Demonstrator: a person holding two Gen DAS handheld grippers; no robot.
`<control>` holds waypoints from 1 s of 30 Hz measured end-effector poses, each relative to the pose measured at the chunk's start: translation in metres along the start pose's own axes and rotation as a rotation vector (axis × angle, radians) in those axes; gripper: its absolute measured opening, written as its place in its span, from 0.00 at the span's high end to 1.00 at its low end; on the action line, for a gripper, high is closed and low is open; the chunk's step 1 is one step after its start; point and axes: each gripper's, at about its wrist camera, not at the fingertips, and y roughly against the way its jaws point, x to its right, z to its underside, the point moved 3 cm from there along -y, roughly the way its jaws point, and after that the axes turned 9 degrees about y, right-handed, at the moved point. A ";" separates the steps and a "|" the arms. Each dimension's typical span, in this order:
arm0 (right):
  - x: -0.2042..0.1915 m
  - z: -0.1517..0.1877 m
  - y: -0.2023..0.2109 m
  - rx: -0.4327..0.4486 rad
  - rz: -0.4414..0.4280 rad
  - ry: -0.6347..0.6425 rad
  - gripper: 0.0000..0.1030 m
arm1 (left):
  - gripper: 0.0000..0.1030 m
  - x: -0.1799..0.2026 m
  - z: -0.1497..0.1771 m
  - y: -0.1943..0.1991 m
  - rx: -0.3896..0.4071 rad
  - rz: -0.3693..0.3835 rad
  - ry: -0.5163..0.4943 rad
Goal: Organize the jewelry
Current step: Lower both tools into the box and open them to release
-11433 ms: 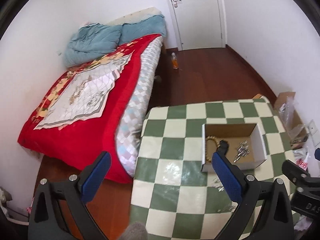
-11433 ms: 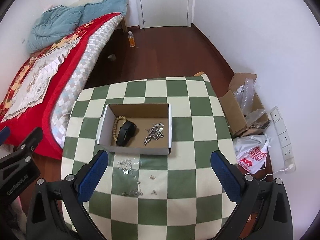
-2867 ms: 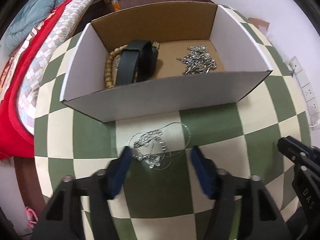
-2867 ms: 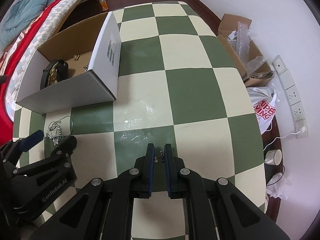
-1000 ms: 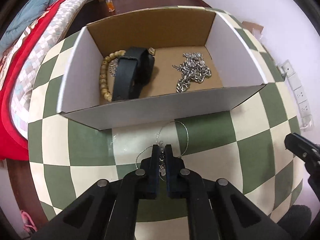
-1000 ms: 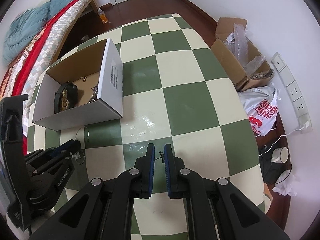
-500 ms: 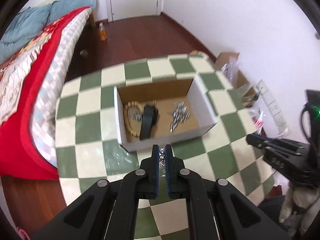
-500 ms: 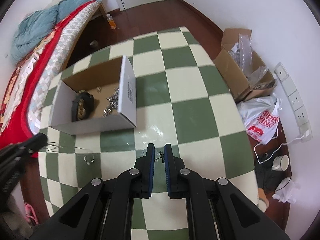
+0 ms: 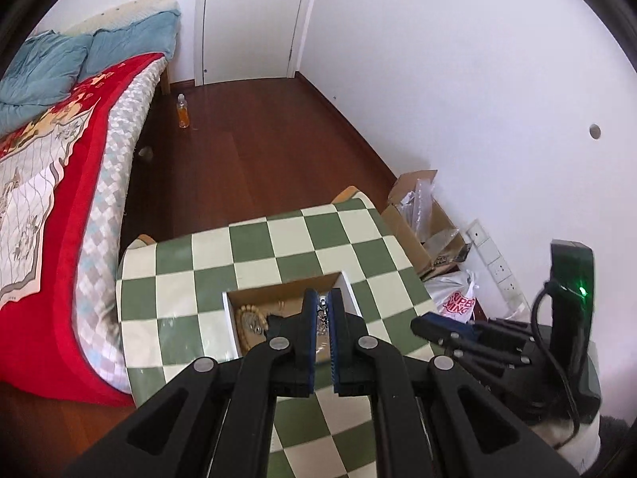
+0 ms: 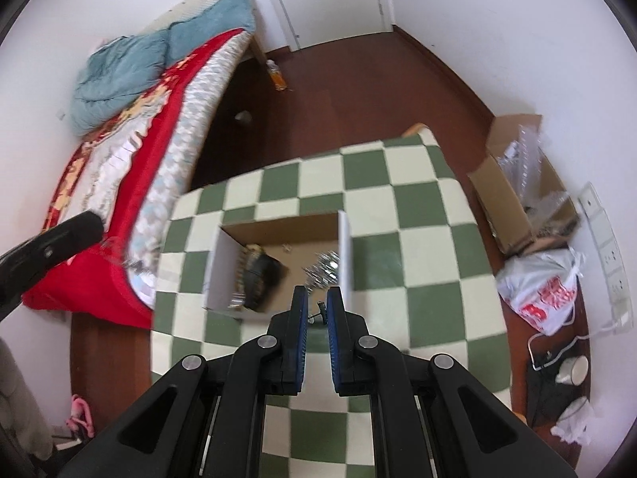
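Note:
An open cardboard box stands on the green-checked table. It holds a wooden bead bracelet, a black band and a heap of silver chains. High over the box, my left gripper is shut on a thin silver necklace. The right wrist view shows that gripper at the left edge, with the necklace dangling as a blur. My right gripper is shut on a small metal piece above the box's near right corner.
A bed with a red blanket runs along the table's left side. An orange bottle stands on the wooden floor. By the right wall are a brown carton of plastic, a white shopping bag and a power strip.
Both grippers have risen well above the table with their pieces still pinched. The box has shrunk in both views, and the necklace has left the tabletop.

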 end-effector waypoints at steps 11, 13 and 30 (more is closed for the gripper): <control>0.002 -0.029 -0.074 -0.180 -0.166 -0.081 0.90 | 0.97 -0.023 -0.005 -0.106 -0.273 0.070 0.172; 0.007 -0.028 -0.092 -0.227 -0.168 -0.099 0.90 | 0.97 -0.028 -0.004 -0.121 -0.302 0.065 0.206; 0.022 -0.025 -0.141 -0.387 -0.073 -0.079 0.49 | 0.38 -0.055 -0.017 -0.140 -0.287 -0.119 0.264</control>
